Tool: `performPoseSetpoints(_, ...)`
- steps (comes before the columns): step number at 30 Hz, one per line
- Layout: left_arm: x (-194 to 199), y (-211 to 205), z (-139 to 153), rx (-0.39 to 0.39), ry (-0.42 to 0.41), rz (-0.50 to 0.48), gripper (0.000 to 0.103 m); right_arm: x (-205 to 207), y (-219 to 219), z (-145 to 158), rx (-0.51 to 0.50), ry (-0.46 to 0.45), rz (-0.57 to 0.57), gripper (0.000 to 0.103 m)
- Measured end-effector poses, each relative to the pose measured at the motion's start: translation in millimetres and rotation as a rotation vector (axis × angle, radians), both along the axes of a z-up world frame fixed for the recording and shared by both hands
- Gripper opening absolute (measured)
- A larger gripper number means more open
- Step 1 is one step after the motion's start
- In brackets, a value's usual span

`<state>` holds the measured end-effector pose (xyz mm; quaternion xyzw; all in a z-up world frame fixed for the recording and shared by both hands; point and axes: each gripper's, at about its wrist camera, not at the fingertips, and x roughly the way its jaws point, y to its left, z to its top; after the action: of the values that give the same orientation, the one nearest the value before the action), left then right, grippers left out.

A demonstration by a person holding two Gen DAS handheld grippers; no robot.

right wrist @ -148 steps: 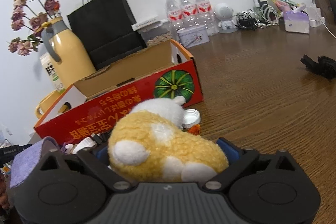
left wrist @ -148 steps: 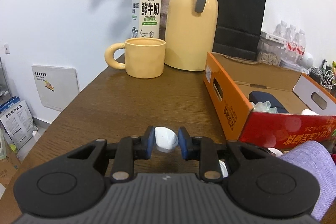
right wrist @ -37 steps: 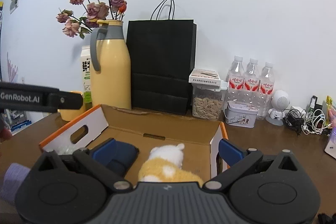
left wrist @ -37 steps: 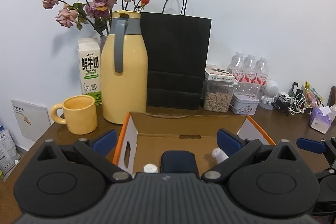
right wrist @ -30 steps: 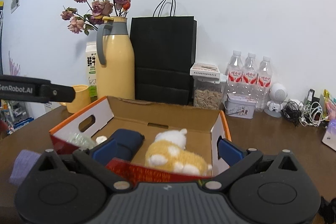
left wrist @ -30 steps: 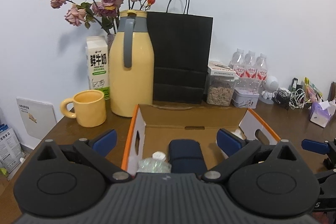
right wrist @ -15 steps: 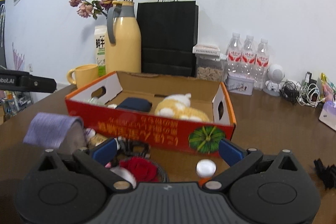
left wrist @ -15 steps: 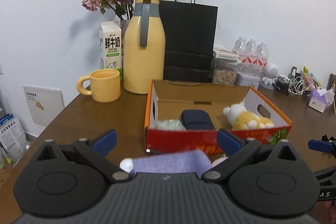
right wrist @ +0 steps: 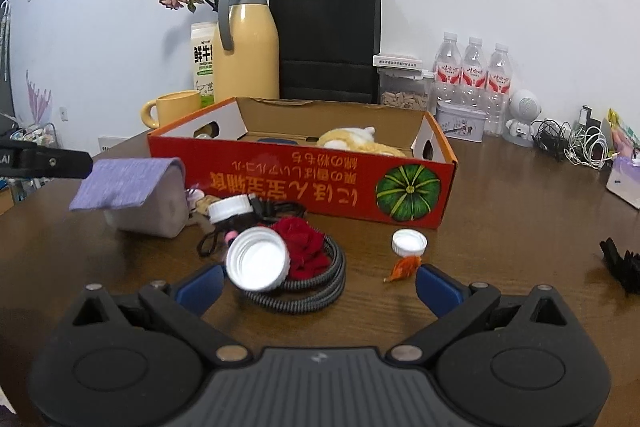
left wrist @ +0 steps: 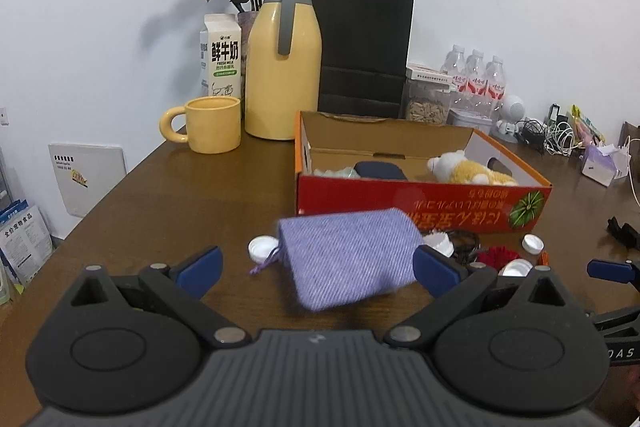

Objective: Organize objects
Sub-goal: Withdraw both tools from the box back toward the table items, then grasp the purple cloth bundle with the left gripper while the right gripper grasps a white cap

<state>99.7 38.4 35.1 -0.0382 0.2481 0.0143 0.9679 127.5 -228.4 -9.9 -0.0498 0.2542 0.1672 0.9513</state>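
A: Which items are lying at the left of the desk (left wrist: 168, 203)?
B: The purple cloth pouch (left wrist: 348, 257) is resting on the wood, in front of the red cardboard box (left wrist: 424, 205). The left hand-held gripper (left wrist: 316, 269) is hovering with its jaws spread wide around the pouch, gripping nothing.

A: And toward the right?
B: A large white cap (right wrist: 258, 259) is lying tilted against the red fabric flower (right wrist: 302, 247) inside a coiled grey cable (right wrist: 320, 295); a small white cap (right wrist: 409, 242) is sitting just beside an orange scrap (right wrist: 404, 268). The right hand-held gripper (right wrist: 318, 285) is standing fully open and empty. The plush toy (right wrist: 356, 143) is lying inside the box.
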Motion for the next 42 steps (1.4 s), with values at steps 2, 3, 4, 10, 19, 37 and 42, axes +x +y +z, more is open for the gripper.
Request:
performPoseSetpoints(2,-3.4,2.9,-2.6,-0.004,0.005,0.004,0.103,-3.4,-0.4,-1.9,-0.002,0.0,0.002,0.093)
performPoseSetpoints(3,-5.2,4.5,-3.8,-0.007,0.007,0.007,0.103,-4.6,0.1,-2.9,-0.003,0.001,0.005,0.091)
performPoseSetpoints(4,-7.3,5.9,-4.9,-0.009,0.008,0.01,0.103,-5.4,0.9,-3.7,-0.005,0.004,0.008,0.09)
performPoseSetpoints(10,-13.9,15.5,-6.1,-0.016,0.011,0.039,0.103,-2.6,18.1,-3.6,-0.041,-0.016,0.074,0.075)
performPoseSetpoints(19,-20.7,25.0,-4.4,-0.018,0.007,0.072,0.103,14.5,53.4,-9.1,-0.157,-0.023,0.126,0.044)
performPoseSetpoints(37,-11.4,12.4,-2.0,0.007,0.022,0.062,0.103,6.2,32.2,-4.6,-0.087,-0.126,0.085,0.039)
performPoseSetpoints(42,-2.5,6.8,0.1,0.01,0.025,0.056,0.103,13.9,17.7,-2.1,-0.065,-0.139,0.036,0.039)
